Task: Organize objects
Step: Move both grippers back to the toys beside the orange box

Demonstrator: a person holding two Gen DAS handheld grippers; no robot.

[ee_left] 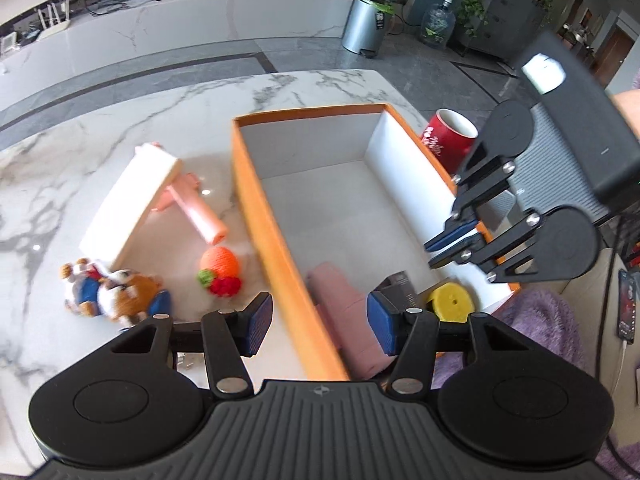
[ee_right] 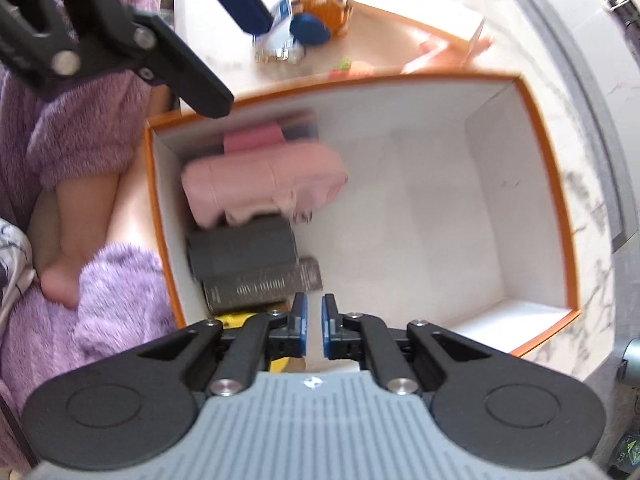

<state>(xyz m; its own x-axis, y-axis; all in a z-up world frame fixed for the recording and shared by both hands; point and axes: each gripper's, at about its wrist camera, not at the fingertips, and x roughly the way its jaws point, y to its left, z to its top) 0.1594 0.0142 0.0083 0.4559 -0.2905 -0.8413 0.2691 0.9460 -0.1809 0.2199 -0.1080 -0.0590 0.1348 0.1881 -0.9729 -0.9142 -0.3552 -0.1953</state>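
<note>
Blue-padded jaws of the left gripper (ee_left: 319, 322) stand wide apart with nothing between them, poised over the near corner of an orange box (ee_left: 256, 204) on a marble table (ee_left: 120, 128). Alongside, the right gripper (ee_right: 314, 326) points steeply down into the same box, its pads drawn almost together and gripping nothing; in the left wrist view it (ee_left: 452, 240) hangs over the box's right wall. Packed at the box's near end are a folded pink cloth (ee_right: 260, 184), a dark grey cylinder (ee_right: 244, 246) just beside it, a dark carton with pale lettering (ee_right: 260, 286) and a yellow round object (ee_left: 450, 302); the rest of the white interior is bare. Outside the box, on the left of the left wrist view, a pink lint roller (ee_left: 132, 200) lies with its handle towards the box, near a crocheted orange ball with red and green trim (ee_left: 220, 268) and a plush toy in brown, white and blue (ee_left: 112, 292). A red mug (ee_left: 450, 136) stands just beyond the box's far right corner. A person's purple fleece sleeve (ee_right: 92, 136) and bare forearm (ee_right: 80, 216) show at the table's edge. Behind the table a silver pedal bin (ee_left: 366, 20) and a water bottle (ee_left: 438, 22) stand on the floor. Motion blur softens the small objects' details.
</note>
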